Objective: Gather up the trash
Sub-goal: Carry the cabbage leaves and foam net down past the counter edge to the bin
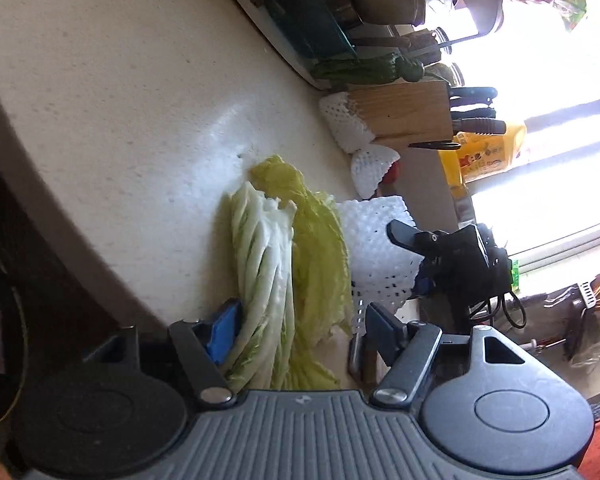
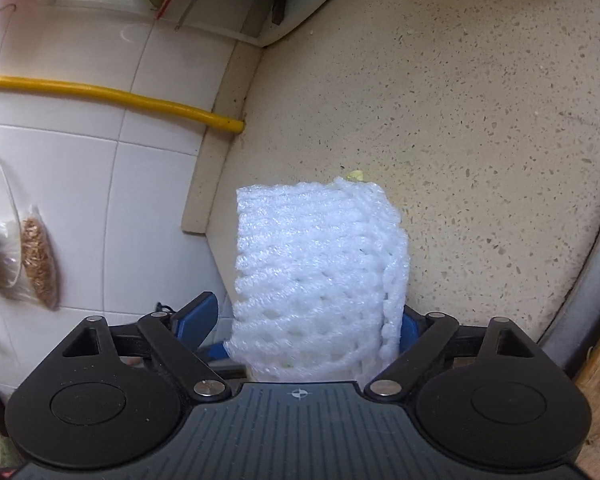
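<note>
Speckled countertop (image 1: 112,92), cabbage leaves (image 1: 288,264), foam nets (image 1: 376,248), knife block (image 1: 404,114)

Left gripper (image 1: 300,328) with jaws parted, tilted downward; right gripper (image 2: 308,320) spread wider, likewise angled down.

**Lighting and Image Quality**

Left wrist view: the window (image 1: 548,128) is overexposed, and its glare washes out nearby detail. The worktop (image 1: 112,92) shows a soft sheen. Right wrist view: even, diffuse light. Both views bend and darken at the edges.
</note>
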The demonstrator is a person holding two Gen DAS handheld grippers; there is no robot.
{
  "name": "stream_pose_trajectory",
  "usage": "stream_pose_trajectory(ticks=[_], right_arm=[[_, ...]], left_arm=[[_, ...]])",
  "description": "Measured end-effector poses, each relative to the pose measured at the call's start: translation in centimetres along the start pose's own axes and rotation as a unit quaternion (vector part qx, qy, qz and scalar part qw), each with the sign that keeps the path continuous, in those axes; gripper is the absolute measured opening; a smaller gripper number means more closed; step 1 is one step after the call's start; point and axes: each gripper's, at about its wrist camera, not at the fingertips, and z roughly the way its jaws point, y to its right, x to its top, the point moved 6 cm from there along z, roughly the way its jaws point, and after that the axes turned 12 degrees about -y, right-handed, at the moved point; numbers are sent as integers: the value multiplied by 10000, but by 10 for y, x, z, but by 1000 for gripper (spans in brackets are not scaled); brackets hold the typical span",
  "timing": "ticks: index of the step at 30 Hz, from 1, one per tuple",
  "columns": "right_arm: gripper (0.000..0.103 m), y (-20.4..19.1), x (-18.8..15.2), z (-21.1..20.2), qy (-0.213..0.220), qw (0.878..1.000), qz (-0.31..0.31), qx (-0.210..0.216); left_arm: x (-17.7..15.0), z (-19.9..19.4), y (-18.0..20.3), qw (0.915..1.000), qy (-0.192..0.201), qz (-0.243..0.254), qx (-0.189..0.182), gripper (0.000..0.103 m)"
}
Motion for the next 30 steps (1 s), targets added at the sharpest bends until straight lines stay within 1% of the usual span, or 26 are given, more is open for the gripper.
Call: stream_pose_trajectory(ticks=[1,2,3,4,5,6,7,9,10,11,12,15,17,19,23,26,30], right_arm=[[90,1,1,3,-10,9999,57,127],[89,-1,2,6,-37,9999,67,143],[86,-5,2,10,-99,9999,-9,117],[81,-9,3,14,-115,9999,-66,53],[68,-10,3,20,-172,9998,-61,17],[51,-9,3,26,-247,9997,-7,8],[51,-9,4,29,-246,9997,23,41],[50,-10,5,23,-141,9999,38,28],[48,-9,5,18,-94,9999,47,20],[43,-8,5,13,-60,9999,109,86],[41,-5,5,9,-26,9995,218,226],[39,-1,6,1,174,9961,408,760],[39,-2,4,2,211,9933,472,1032],[39,-4,2,1,248,9901,485,1294],[39,-10,6,1,417,9771,691,1967],[39,-22,8,7,460,9720,701,2193],[39,-43,12,10,476,9659,597,2475]], left_arm=[[5,8,2,9999,84,16,64,53],[10,15,1,9997,85,101,191,40],[13,24,-3,10000,29,51,75,34],[18,32,-9,9997,8,-160,-204,28],[20,38,-14,9988,5,-353,-330,24],[21,40,-16,9990,41,-347,-264,22],[20,41,-18,9994,81,-298,-168,22],[17,39,-23,9989,148,-381,-246,18],[16,37,-26,9980,216,-467,-380,17],[16,35,-28,9971,283,-523,-484,17],[17,34,-31,9962,334,-558,-580,17],[16,29,-36,9934,509,-639,-798,17],[14,23,-40,9909,615,-678,-983,17],[12,16,-46,9857,765,-763,-1297,17],[6,1,-52,9826,962,-698,-1429,17],[-5,-17,-60,9779,1134,-657,-1630,17],[-16,-46,-64,9742,1394,-511,-1702,17]])
